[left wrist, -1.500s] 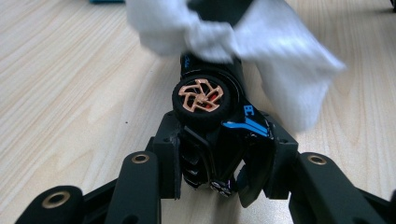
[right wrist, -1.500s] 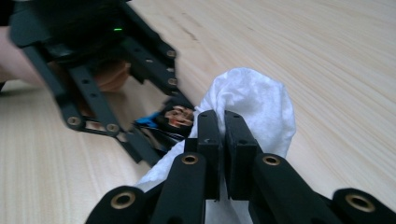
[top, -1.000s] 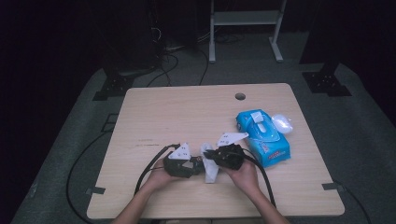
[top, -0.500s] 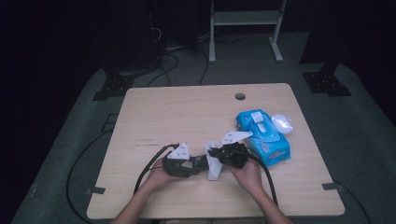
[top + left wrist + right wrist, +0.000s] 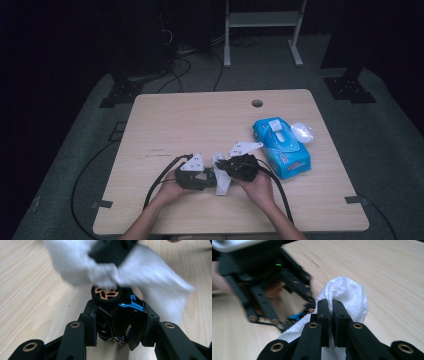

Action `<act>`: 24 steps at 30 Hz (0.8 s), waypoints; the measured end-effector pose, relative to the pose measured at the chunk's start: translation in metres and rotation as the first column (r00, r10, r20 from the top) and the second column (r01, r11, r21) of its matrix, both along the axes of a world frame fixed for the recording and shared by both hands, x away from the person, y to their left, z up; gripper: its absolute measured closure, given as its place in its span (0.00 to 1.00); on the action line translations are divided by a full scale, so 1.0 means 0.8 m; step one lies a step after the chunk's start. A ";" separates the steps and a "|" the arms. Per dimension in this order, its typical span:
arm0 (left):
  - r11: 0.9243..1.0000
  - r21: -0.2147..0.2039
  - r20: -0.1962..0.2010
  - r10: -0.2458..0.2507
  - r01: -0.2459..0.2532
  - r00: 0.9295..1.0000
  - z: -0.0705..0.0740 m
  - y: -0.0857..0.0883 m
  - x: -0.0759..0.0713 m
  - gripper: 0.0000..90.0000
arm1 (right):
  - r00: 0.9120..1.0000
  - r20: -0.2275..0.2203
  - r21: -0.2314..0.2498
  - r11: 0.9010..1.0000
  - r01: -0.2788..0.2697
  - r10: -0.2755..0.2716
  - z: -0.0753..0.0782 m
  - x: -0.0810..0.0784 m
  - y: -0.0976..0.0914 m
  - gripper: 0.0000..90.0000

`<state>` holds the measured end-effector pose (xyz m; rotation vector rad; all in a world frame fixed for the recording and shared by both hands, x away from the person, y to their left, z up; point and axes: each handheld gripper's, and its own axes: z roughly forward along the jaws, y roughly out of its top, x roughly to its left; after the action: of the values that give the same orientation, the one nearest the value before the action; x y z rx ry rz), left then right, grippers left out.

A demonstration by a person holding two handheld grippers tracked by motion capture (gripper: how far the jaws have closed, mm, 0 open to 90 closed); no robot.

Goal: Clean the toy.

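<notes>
The little black toy car [image 5: 112,315] sits clamped between the left gripper [image 5: 117,322] jaws, wheel outward. The right gripper [image 5: 331,315], pinched on a white wipe [image 5: 348,293], rubs it; short, light strokes should keep the car seated.

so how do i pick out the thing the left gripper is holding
On the wooden table, look at the near edge where the two grippers meet. The left gripper clamps a small black toy car with blue stripes and an orange-spoked wheel, beside the plain white wipe.

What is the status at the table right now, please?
Left gripper shut on toy car. Right gripper shut on wipe, wipe against car. Wipes pack off right, clear.
</notes>
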<state>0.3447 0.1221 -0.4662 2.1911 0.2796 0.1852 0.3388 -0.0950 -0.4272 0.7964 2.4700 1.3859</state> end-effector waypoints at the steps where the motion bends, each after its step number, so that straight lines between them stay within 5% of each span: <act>1: 1.000 0.000 0.000 0.000 0.000 1.000 0.000 0.000 0.000 0.65 | 1.000 -0.011 0.005 1.000 0.006 -0.006 0.000 0.000 0.000 0.94; 4: 1.000 -0.001 -0.001 0.001 -0.001 1.000 0.000 0.000 0.001 0.65 | 0.999 -0.017 0.030 0.999 -0.044 0.044 -0.002 -0.005 0.014 0.94; 8: 1.000 0.003 -0.002 0.000 0.000 1.000 0.000 0.001 0.000 0.65 | 0.997 0.014 -0.001 0.997 -0.076 0.076 -0.002 -0.009 0.025 0.94; 15: 1.000 -0.001 -0.003 -0.001 0.001 1.000 0.000 0.000 0.001 0.65 | 1.000 0.017 -0.020 1.000 0.016 -0.016 0.000 -0.003 -0.007 0.95; 20: 1.000 0.000 -0.006 0.001 -0.001 1.000 0.000 0.001 0.000 0.65 | 0.994 0.040 -0.013 0.994 -0.105 0.105 -0.002 -0.019 0.023 0.95; 24: 1.000 0.000 -0.002 0.001 -0.001 1.000 0.000 0.001 0.000 0.65 | 0.995 0.045 -0.039 0.996 -0.082 0.084 0.001 -0.014 0.012 0.95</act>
<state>0.3446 0.1228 -0.4665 2.1909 0.2816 0.1835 0.3276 -0.0850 -0.4266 0.6530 2.5114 1.3645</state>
